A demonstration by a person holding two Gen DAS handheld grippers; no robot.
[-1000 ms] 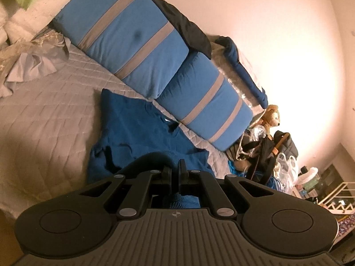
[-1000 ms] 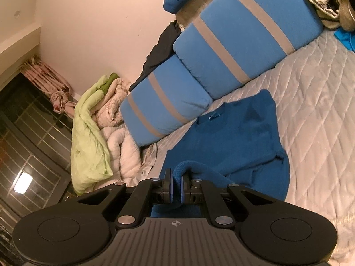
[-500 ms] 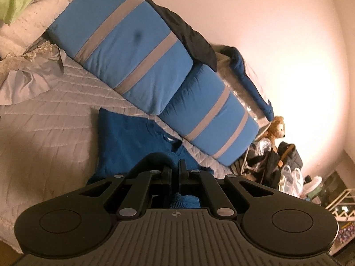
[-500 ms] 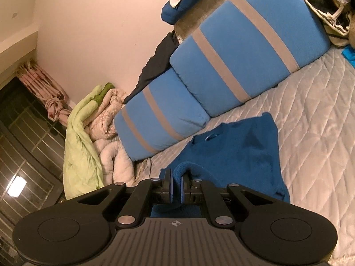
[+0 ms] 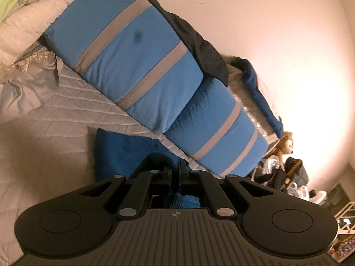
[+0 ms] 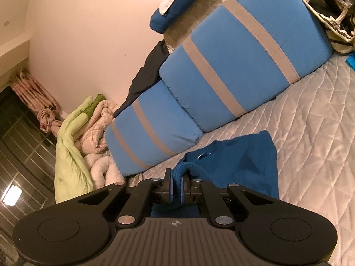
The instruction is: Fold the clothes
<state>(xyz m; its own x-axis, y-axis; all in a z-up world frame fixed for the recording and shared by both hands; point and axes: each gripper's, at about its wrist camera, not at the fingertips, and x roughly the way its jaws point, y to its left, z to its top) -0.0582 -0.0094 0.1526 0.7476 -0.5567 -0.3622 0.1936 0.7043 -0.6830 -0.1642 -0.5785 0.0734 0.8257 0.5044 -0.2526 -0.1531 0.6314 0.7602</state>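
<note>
A dark blue shirt [image 5: 117, 150] lies on the quilted grey bed, its collar toward the pillows; it also shows in the right wrist view [image 6: 241, 161]. My left gripper [image 5: 175, 173] is shut on a bunched edge of the shirt and holds it lifted off the bed. My right gripper [image 6: 176, 182] is shut on another folded edge of the same shirt, with cloth bulging above the pads. Most of the held edge is hidden behind the gripper bodies.
Two blue pillows with grey stripes [image 5: 137, 59] [image 6: 239, 62] lean on the wall behind the shirt. A black garment [image 5: 199, 44] drapes over them. Rumpled white and green bedding [image 6: 73, 146] is piled at one end, bags and a teddy bear [image 5: 284, 141] at the other.
Both grippers have carried the shirt's edge toward the pillows, so less of the shirt lies spread in front of them. Both stay shut on it.
</note>
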